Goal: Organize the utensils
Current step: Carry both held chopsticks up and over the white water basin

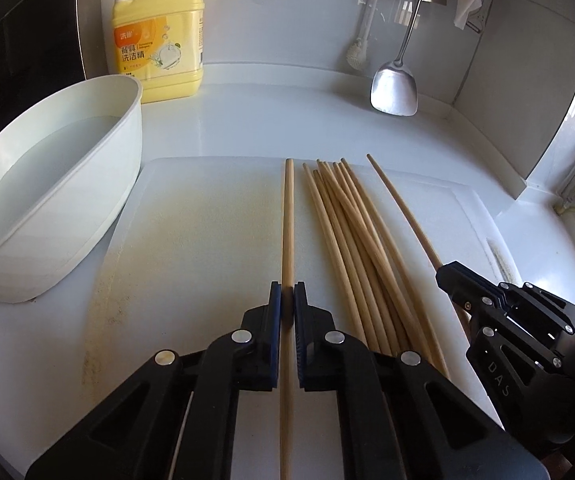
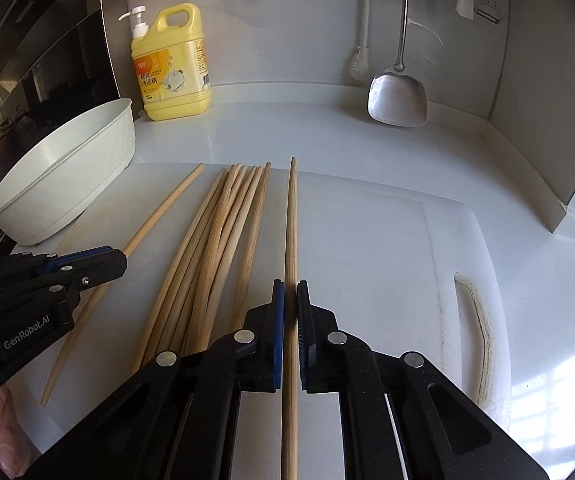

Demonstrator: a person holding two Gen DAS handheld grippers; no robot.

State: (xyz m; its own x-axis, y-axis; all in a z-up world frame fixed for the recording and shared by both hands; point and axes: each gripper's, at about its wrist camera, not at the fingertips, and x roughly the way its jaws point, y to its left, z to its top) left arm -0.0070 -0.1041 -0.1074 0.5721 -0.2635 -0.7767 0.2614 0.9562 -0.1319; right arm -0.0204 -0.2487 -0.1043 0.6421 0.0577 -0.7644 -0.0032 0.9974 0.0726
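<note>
Left wrist view: nearest the lens, the left claw (image 1: 288,300) is clamped shut on 1 pale wooden chopstick (image 1: 288,216), which runs straight ahead between the blue pads (image 1: 274,320) and lies along the white plastic cutting board (image 1: 191,232). Just right of it lies a loose bundle of wooden chopsticks (image 1: 347,240), fanned slightly and overlapping on the board. Right of the bundle, the right claw (image 2: 290,300) is closed on another single wooden chopstick (image 2: 291,220), seen in the right wrist view passing between its pads and pointing toward the back wall. In that view the left claw shows at the left edge, its chopstick slanting across the board.

The board rests on a white tabletop (image 1: 287,124). At the board's left edge sits a white oval plastic basin (image 1: 47,200) holding water. Behind the basin stands a yellow dish-soap jug with a white pump (image 1: 159,40). Farther right, against the wall, hang a steel spatula (image 1: 395,84) and a white-handled brush (image 1: 361,48).
</note>
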